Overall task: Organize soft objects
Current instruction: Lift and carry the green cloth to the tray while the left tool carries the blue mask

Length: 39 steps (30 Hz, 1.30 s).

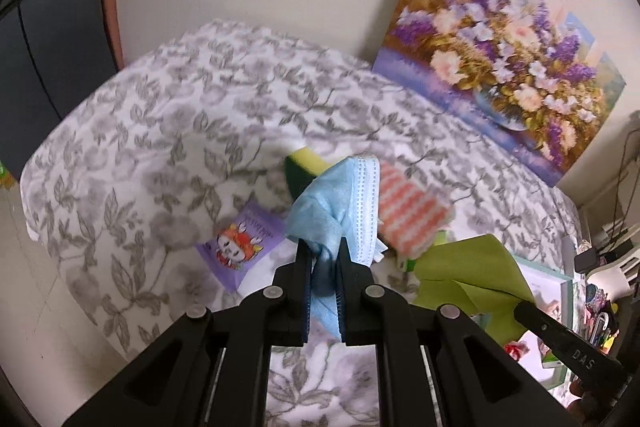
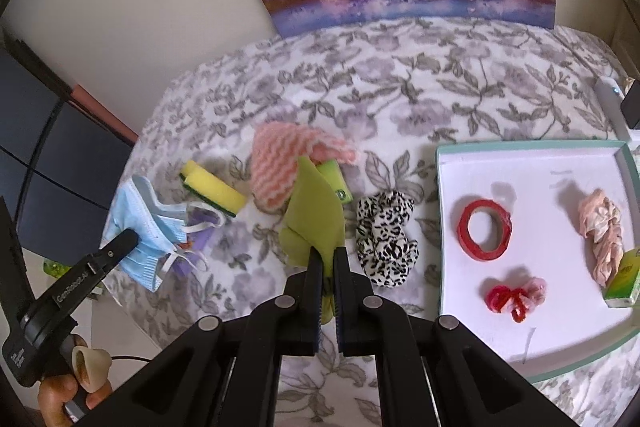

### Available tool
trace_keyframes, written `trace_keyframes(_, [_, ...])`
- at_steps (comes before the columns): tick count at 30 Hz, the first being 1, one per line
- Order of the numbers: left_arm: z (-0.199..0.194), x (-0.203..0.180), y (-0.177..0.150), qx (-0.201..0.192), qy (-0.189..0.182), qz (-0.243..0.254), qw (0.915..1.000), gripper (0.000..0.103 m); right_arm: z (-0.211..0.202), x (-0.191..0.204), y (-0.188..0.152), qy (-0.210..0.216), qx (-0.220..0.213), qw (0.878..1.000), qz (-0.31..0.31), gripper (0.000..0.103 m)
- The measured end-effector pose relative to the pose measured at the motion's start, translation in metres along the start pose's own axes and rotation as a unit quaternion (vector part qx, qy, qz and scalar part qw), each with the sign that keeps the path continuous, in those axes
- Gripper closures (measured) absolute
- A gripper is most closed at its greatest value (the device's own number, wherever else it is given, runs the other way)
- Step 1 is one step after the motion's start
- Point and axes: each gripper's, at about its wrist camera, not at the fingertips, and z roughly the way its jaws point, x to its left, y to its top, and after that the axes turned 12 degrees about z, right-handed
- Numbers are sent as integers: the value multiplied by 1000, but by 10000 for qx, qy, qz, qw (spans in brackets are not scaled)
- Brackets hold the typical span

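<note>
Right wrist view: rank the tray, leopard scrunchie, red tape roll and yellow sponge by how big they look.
1. Tray
2. Leopard scrunchie
3. and 4. Yellow sponge and red tape roll look about alike, and fisheye distortion makes ranking them unsure.

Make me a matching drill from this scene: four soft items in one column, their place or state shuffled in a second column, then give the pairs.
Items
1. blue face mask
2. green cloth
3. leopard-print scrunchie
4. red tape roll

Places or states
A. lies in the white tray
B. pinched in the right gripper
C. lies loose on the flowered bedspread
D. pinched in the left gripper

Pairs: 1-D, 2-B, 3-C, 4-A
</note>
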Motion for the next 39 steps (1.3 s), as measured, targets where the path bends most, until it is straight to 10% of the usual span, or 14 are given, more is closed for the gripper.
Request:
trace_keyframes(23, [-73,-96,48,-746,-129,989,9922,93,-64,-36,24,469,-759,9940,639,98])
trace_keyframes(39, [-42,-228,36,-555,-786,2090,9732,92,-127,-151,47,-897,-1855,9582,1985,98])
